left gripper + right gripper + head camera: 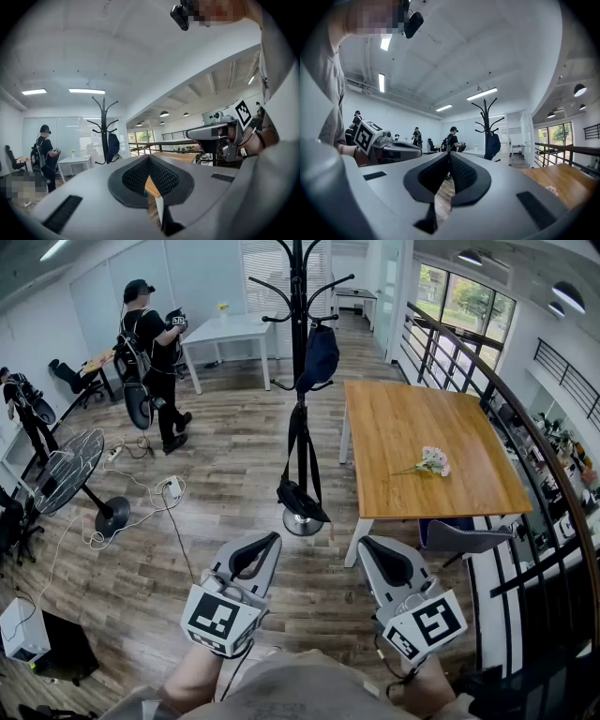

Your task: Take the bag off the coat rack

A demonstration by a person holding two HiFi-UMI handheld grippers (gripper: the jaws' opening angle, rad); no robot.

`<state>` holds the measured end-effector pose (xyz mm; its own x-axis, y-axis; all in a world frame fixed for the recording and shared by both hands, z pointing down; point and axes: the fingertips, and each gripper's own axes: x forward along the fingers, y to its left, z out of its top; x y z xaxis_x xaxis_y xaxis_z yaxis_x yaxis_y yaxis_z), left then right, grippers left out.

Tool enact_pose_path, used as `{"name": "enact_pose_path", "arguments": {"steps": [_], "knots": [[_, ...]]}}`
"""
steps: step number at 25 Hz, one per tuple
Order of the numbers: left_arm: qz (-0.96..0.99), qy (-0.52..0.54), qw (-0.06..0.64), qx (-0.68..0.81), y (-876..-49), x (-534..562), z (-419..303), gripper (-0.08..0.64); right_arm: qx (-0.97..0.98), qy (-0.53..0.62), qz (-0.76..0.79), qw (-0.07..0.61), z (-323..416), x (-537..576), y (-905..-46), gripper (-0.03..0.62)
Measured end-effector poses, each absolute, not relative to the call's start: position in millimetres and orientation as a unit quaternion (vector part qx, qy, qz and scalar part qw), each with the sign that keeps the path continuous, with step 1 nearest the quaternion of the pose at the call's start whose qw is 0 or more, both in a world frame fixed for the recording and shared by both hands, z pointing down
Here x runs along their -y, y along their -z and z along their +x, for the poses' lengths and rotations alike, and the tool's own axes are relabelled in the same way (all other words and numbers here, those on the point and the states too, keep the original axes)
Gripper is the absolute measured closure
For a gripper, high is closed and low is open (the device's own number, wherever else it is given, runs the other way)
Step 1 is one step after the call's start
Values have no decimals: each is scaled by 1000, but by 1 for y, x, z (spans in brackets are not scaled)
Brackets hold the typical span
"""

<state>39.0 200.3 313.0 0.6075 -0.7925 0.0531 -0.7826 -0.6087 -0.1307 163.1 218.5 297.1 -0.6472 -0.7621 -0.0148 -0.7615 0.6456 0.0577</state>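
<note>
A black coat rack (299, 296) stands on the wooden floor ahead, left of the wooden table. A dark blue bag (318, 356) hangs from one of its hooks, with long black straps and a pouch (301, 500) dangling down to near the rack's base. The rack and bag (112, 145) show far off in the left gripper view, and the bag (492, 146) likewise in the right gripper view. My left gripper (269, 542) and right gripper (369, 547) are held low and near my body, both shut and empty, well short of the rack.
A wooden table (422, 446) with a small flower bunch (429, 462) stands right of the rack. A railing (525, 427) runs along the right. A floor fan (70, 474) and cables lie at the left. A person (155, 357) stands by a white table (225, 334) further back.
</note>
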Motion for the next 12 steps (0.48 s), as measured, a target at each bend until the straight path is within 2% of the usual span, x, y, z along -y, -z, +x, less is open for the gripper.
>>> {"name": "enact_pose_path", "arguments": {"steps": [12], "knots": [[-893,64,54,-441,-313,-190,54,545,907,11,422,-18,183,-212,-303,555]]}}
